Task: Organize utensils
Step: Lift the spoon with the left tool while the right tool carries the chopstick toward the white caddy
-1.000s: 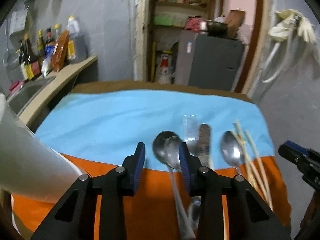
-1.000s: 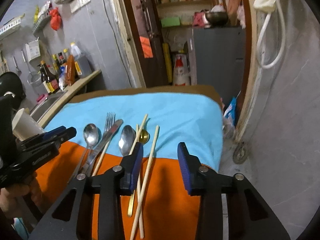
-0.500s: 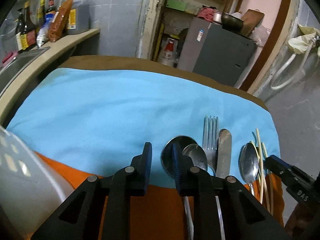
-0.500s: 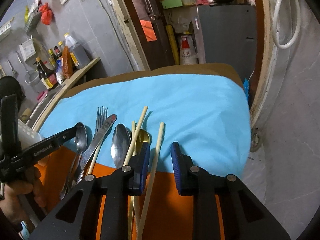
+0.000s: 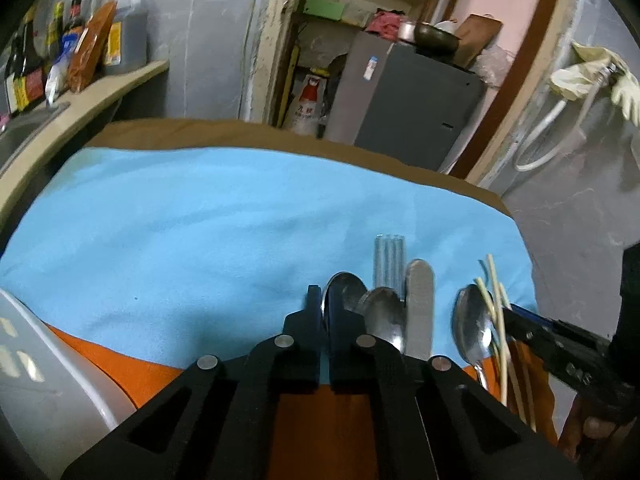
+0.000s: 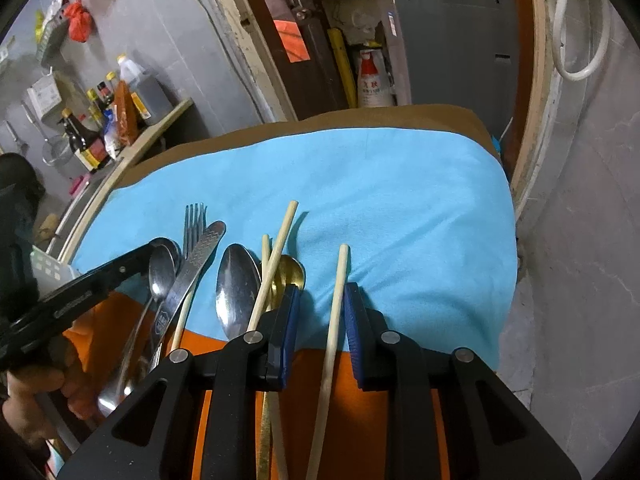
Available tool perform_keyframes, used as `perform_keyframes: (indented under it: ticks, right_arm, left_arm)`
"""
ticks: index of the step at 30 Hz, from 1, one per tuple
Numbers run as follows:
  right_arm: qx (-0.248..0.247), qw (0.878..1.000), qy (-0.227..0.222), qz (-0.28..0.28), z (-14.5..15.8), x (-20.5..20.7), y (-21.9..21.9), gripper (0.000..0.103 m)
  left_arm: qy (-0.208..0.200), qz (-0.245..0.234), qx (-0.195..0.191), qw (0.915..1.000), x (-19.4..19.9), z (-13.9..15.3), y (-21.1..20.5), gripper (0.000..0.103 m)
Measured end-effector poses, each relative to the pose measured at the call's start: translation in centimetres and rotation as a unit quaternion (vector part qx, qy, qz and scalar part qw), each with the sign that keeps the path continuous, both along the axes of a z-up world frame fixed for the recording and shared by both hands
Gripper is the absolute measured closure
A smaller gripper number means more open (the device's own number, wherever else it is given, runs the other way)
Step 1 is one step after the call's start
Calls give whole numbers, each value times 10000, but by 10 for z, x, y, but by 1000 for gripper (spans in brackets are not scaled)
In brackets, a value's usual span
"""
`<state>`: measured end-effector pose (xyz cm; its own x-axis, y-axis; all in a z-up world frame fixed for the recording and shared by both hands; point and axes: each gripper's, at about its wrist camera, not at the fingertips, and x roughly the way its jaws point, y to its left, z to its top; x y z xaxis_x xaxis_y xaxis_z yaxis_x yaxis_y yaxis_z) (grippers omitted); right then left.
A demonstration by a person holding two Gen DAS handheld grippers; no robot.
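Observation:
Utensils lie in a row on the blue and orange cloth. In the left wrist view, my left gripper is nearly shut, its tips at the leftmost steel spoon; whether it grips the spoon is hidden. Beside it lie a second spoon, a fork, a knife, another spoon and chopsticks. In the right wrist view, my right gripper is partly open around a single wooden chopstick, pads not touching it. A gold spoon and crossed chopsticks lie just left.
A white utensil holder stands at the table's left. A counter with sauce bottles runs along the left wall. A grey cabinet and doorway stand behind the table. The blue cloth covers the far half.
Both grippers have closed down and moved lower and forward. The left one now sits at the leftmost spoon; the right one has come around the single chopstick.

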<state>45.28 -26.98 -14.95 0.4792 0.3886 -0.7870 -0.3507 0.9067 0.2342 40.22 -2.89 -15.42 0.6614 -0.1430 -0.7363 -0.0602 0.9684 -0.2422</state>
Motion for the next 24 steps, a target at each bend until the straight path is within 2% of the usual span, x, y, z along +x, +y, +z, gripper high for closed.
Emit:
perform_keyframes:
  ticks: [3, 6, 11, 16, 19, 22, 24]
  right_arm:
    - [371, 9991, 121, -180, 0, 1, -7, 100]
    - [739, 9968, 37, -308, 6, -6, -16, 100]
    - [1261, 9895, -562, -434, 30, -33, -30, 100]
    - [1503, 9780, -1353, -506, 63, -63, -28, 100]
    - [1758, 9677, -1733, -514, 85, -73, -19, 100]
    - [2213, 9503, -2163, -331, 115, -81, -6, 100]
    - [2527, 9370, -2409, -102, 136, -82, 18, 100]
  left_arm:
    - [-209, -25, 313, 9993, -9, 8, -11, 103]
    - [-475, 65, 638, 9968, -20, 19, -19, 103]
    - [-1202, 273, 1051, 9868, -52, 43, -30, 103]
    - [-1937, 464, 1159, 9731, -81, 80, -34, 103]
    - [-2133, 542, 1036, 9700, -91, 107, -27, 103]
    - [-2313, 616, 1031, 9654, -104, 141, -7, 103]
    - [-2404, 681, 1054, 9625, -114, 160, 11, 103]
